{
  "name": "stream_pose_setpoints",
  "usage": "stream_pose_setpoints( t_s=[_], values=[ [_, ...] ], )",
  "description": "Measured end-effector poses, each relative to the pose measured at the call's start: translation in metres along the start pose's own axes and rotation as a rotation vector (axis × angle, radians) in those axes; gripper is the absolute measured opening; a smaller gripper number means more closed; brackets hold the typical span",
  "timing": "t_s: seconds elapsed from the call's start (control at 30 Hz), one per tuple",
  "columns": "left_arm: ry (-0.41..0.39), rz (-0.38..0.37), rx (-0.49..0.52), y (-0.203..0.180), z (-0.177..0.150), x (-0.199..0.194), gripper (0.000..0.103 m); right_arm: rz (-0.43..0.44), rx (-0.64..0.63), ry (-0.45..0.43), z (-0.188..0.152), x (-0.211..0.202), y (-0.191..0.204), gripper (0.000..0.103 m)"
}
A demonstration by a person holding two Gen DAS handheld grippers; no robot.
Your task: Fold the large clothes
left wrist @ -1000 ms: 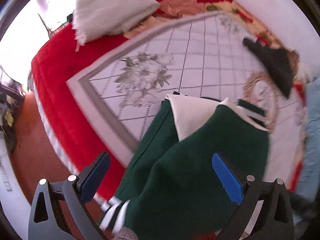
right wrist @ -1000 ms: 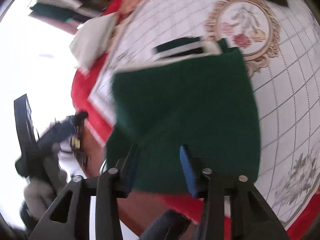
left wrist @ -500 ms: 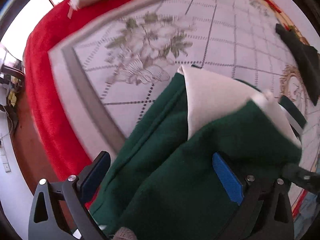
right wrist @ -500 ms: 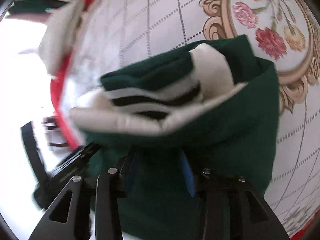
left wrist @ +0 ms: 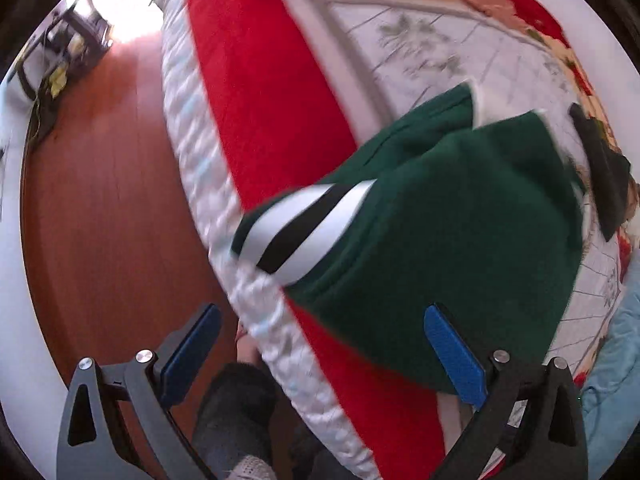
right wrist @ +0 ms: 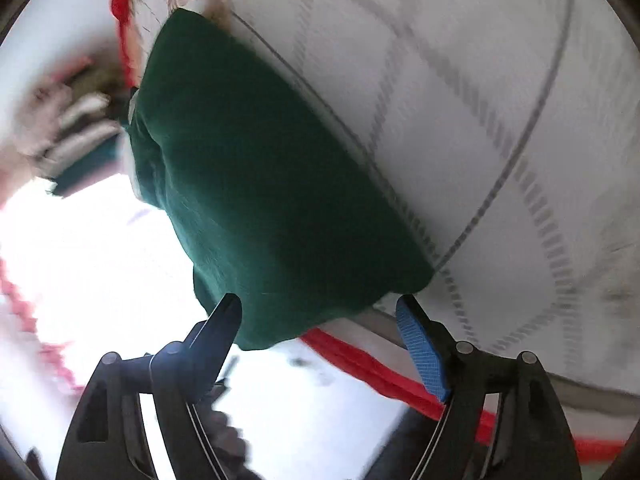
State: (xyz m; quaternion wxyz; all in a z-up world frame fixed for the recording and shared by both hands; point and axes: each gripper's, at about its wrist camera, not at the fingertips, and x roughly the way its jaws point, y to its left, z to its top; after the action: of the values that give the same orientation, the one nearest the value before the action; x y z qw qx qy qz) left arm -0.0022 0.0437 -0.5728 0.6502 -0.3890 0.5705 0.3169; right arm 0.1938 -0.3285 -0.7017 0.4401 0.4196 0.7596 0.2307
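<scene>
A dark green garment (left wrist: 452,240) with a white and black striped cuff (left wrist: 304,228) lies folded in layers near the edge of the bed (left wrist: 276,128). My left gripper (left wrist: 320,356) is open and empty, held above the bed's edge with the garment in front of its right finger. In the right wrist view the same green garment (right wrist: 256,184) lies on the white grid-patterned cover (right wrist: 500,120). My right gripper (right wrist: 320,328) is open, its fingers apart on either side of the garment's near corner, holding nothing.
The bed has a red blanket and a white quilted side (left wrist: 200,184). A black cloth (left wrist: 604,184) lies on the cover at the right. Wooden floor (left wrist: 104,200) is at the left, with a person's grey-socked foot (left wrist: 236,412) below the left gripper.
My right gripper has opened and let go of the green garment, which now lies folded over on the bed. My left gripper has pulled back toward the bed's edge, still open.
</scene>
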Motion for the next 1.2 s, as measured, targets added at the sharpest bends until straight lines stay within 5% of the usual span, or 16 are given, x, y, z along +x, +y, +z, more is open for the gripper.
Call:
stream_pose_setpoints(
  t_s=[0.13, 0.2, 0.27, 0.33, 0.37, 0.4, 0.47, 0.67, 0.87, 1.03, 1.2],
  values=[
    [-0.016, -0.005, 0.026, -0.004, -0.001, 0.012, 0.103, 0.25, 0.058, -0.092, 0.015, 0.03, -0.016, 0.087],
    [-0.021, -0.013, 0.03, -0.005, 0.001, 0.017, 0.103, 0.273, 0.047, -0.121, 0.02, 0.041, -0.007, 0.098],
    [-0.027, -0.012, 0.03, -0.01, 0.004, 0.023, 0.103, 0.268, 0.019, -0.159, 0.02, 0.053, 0.006, 0.098],
    [-0.03, -0.023, 0.011, -0.013, 0.005, 0.024, 0.103, 0.277, 0.004, -0.193, 0.019, 0.065, 0.015, 0.085],
    [-0.029, -0.027, 0.0, -0.012, 0.004, 0.024, 0.103, 0.282, 0.038, -0.203, 0.018, 0.07, 0.015, 0.062],
    [-0.026, -0.04, -0.016, -0.012, 0.003, 0.023, 0.103, 0.32, 0.097, -0.215, 0.017, 0.073, 0.011, 0.05],
    [-0.014, -0.066, -0.064, -0.009, -0.002, 0.019, 0.103, 0.33, 0.152, -0.228, 0.018, 0.08, 0.015, 0.044],
    [-0.036, -0.293, -0.185, -0.004, -0.023, 0.009, 0.103, 0.273, 0.24, -0.232, 0.003, 0.067, 0.054, 0.039],
    [-0.015, -0.599, -0.384, -0.016, -0.006, 0.064, 0.103, 0.237, 0.207, -0.234, 0.001, 0.053, 0.075, 0.037],
    [-0.05, -0.649, -0.557, -0.017, 0.013, 0.083, 0.101, 0.229, 0.207, -0.223, 0.006, 0.055, 0.059, 0.037],
    [-0.063, -0.62, -0.546, -0.018, 0.016, 0.07, 0.053, 0.255, 0.169, -0.188, 0.015, 0.059, 0.049, 0.045]
  ],
)
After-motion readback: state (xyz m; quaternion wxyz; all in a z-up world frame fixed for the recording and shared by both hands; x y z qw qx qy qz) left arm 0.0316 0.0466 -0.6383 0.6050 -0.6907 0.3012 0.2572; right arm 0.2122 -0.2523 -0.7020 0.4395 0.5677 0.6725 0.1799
